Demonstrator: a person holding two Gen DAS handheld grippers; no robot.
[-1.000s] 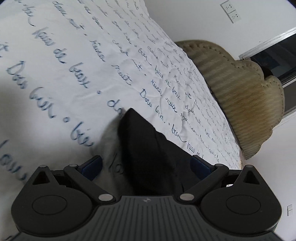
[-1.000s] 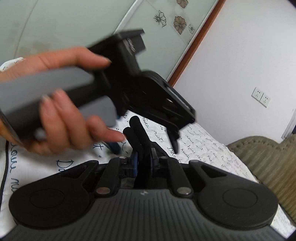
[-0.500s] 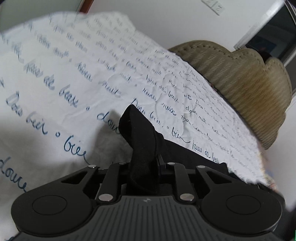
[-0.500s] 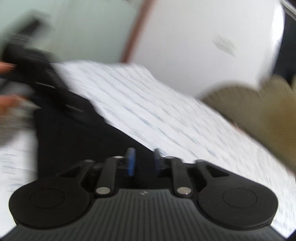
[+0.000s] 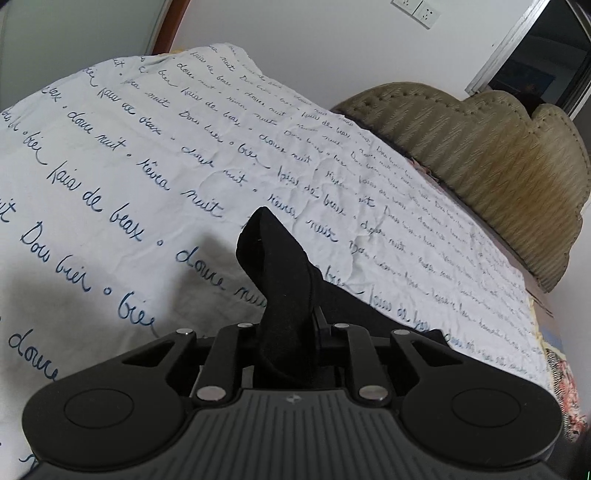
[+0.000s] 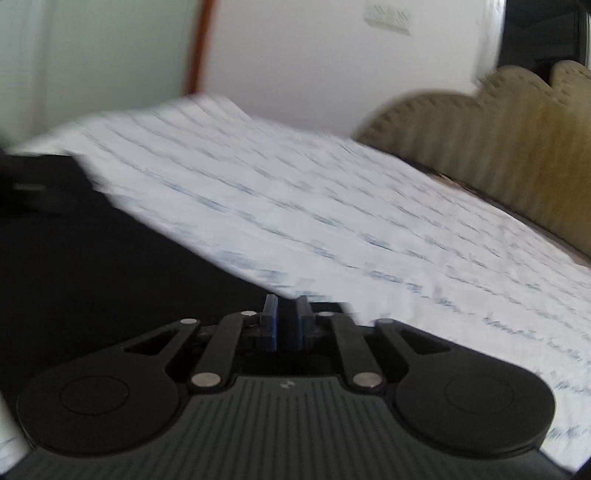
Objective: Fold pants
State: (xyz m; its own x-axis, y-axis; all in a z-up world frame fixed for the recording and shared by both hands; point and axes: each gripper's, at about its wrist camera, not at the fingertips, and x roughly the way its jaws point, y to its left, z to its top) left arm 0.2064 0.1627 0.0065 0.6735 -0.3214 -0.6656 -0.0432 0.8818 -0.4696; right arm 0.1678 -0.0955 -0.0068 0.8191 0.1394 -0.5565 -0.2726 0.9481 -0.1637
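The black pants (image 5: pixel 280 273) lie on a bed with a white sheet printed with blue script (image 5: pixel 155 155). My left gripper (image 5: pixel 286 325) is shut on a bunched fold of the pants, which sticks up between its fingers. In the blurred right wrist view the pants (image 6: pixel 122 266) spread as a dark sheet to the left. My right gripper (image 6: pixel 287 317) has its blue pads close together with black cloth between them; it looks shut on the pants' edge.
An olive tufted headboard (image 5: pixel 498 155) stands at the bed's far right, also in the right wrist view (image 6: pixel 498 140). A white wall with sockets (image 5: pixel 415 9) is behind. A patterned cover edge (image 5: pixel 565 387) shows at the bed's right side.
My left gripper closed on the pants fold a second ago and has stayed shut. The right gripper swung away from the left hand and gripper, and now faces the bed and headboard.
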